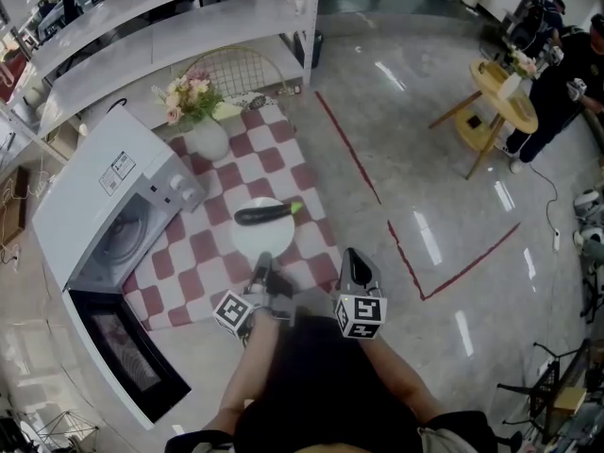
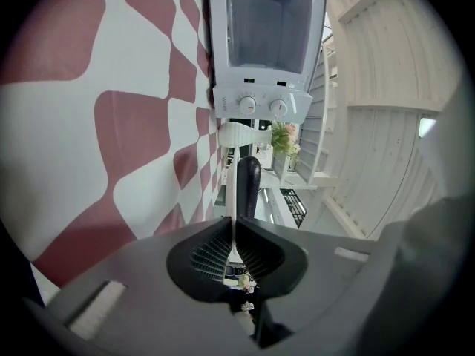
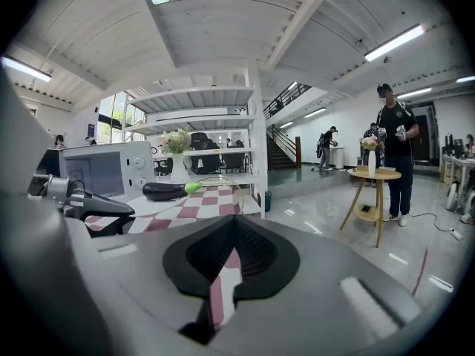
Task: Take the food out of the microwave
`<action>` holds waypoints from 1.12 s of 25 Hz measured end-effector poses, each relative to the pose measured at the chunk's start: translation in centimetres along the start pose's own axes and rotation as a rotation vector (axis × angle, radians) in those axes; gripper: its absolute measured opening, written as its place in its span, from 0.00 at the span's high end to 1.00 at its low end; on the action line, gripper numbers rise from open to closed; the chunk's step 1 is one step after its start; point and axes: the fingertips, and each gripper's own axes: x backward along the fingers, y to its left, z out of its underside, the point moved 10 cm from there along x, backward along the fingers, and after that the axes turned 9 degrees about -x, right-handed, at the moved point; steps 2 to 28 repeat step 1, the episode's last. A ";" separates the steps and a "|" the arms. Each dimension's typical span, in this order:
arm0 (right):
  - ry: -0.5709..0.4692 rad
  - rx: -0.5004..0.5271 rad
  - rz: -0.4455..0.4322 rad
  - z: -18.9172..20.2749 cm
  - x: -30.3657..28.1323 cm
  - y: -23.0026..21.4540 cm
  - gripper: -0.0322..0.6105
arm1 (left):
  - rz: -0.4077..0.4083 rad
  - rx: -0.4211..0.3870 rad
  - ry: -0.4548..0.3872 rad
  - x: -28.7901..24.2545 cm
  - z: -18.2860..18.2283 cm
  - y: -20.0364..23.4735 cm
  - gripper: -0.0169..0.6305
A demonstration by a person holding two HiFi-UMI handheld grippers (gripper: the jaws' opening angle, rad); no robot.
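Already outside the microwave (image 1: 104,192), the plate (image 1: 255,241) with the eggplant (image 1: 264,214) is rested on the tablecloth (image 1: 283,163). Its thin rim is pinched by the left gripper (image 1: 264,264); the right gripper (image 1: 355,258) is closed on nothing. The plate is judged stiff, slick and breakable, best held level by the rim.

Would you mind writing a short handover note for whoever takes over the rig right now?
Left gripper: shut on the near rim of the plate.
Right gripper: shut, empty, off to the plate's right.
Eggplant: on the plate, over the checked cloth, outside the microwave.
Done: the food is out. The microwave looks empty and its door is open.
Left: release the plate, and probably close the door.
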 end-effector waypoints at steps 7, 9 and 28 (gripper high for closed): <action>-0.001 0.001 -0.001 0.0 -0.1 -0.1 0.95 | 0.005 0.000 -0.002 -0.1 0.1 -0.2 0.94; -0.001 0.001 -0.001 0.0 -0.1 -0.1 0.95 | 0.005 0.000 -0.002 -0.1 0.1 -0.2 0.94; -0.001 0.001 -0.001 0.0 -0.1 -0.1 0.95 | 0.005 0.000 -0.002 -0.1 0.1 -0.2 0.94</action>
